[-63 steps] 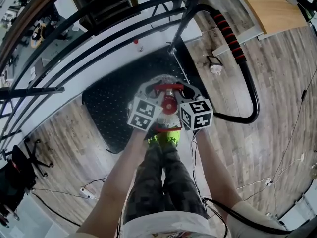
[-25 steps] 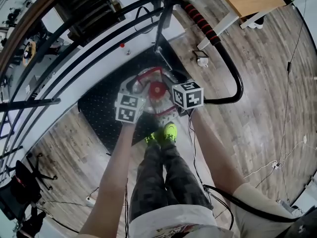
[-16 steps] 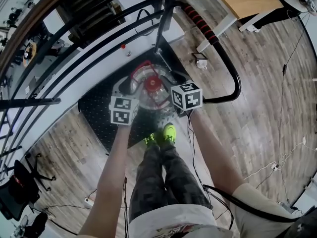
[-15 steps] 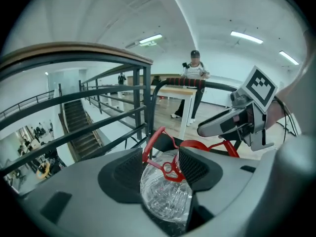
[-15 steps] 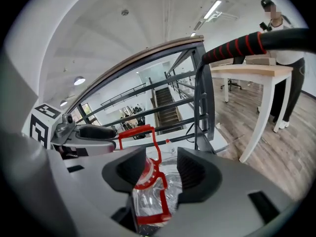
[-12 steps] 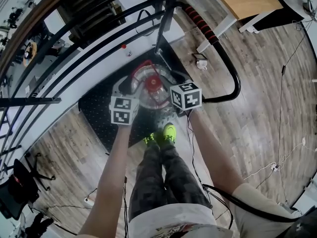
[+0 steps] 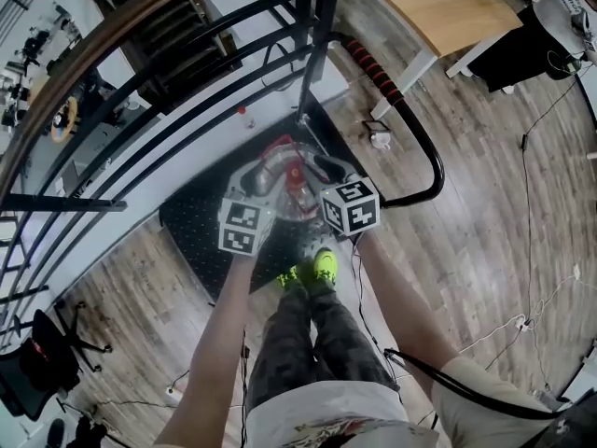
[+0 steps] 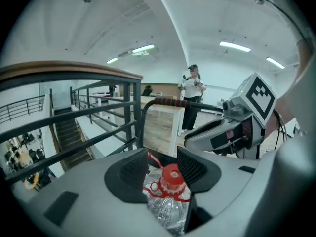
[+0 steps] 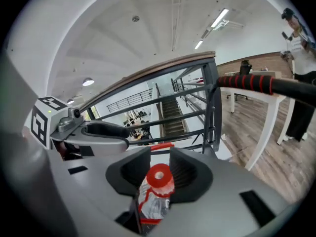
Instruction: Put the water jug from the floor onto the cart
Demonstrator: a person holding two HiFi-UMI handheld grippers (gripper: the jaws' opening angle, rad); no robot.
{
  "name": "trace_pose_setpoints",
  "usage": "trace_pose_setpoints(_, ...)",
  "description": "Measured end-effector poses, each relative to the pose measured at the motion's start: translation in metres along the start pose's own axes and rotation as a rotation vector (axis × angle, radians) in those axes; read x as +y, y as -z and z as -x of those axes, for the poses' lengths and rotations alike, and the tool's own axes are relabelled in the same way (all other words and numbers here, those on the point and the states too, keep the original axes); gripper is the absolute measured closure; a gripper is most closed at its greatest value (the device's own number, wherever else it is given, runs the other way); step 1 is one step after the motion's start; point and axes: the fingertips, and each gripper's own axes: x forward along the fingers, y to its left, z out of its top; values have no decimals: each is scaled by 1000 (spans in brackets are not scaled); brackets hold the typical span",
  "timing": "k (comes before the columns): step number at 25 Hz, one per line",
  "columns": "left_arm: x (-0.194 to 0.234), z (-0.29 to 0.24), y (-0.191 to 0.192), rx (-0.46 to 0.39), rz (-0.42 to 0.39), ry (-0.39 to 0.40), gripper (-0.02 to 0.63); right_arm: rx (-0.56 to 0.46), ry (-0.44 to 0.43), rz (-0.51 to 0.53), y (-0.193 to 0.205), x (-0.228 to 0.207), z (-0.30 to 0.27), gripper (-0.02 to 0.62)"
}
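Observation:
The clear water jug (image 7: 291,187) with a red cap and red handle stands upright on the cart's black deck (image 7: 196,220). My left gripper (image 7: 260,181) and right gripper (image 7: 327,170) hover above it on either side, each marker cube toward me. In the left gripper view the jug's cap (image 8: 173,176) shows low in the gap of the left gripper (image 8: 163,162), clear of both pads. In the right gripper view the cap (image 9: 159,176) lies likewise under the right gripper (image 9: 160,158). Both pairs of jaws have just been closing, the right more, with no pad pressing on the jug.
The cart's black push handle (image 7: 415,143) with red grip bands curves round to the right. A black railing (image 7: 159,110) with stairs beyond runs behind the cart. A wooden desk (image 7: 438,3) stands at the upper right, cables trail over the floor, and a person (image 8: 191,100) stands far off.
A second ago both grippers were closed in on the jug's top. They have since spread apart and risen, and the jug stays on the cart deck.

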Motion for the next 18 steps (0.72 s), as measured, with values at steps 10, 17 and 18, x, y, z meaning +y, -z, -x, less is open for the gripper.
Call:
trace_pose_setpoints(10, -41, 66, -66, -110, 11, 126, 595, -97, -107, 48, -65, 75, 59, 569)
trace_pose_setpoints(17, -60, 95, -72, -109, 32, 150, 595, -103, -113, 53, -74, 107, 83, 571)
trace_pose_setpoints(18, -61, 99, -74, -110, 28, 153, 595, -104, -114, 56, -75, 111, 86, 571)
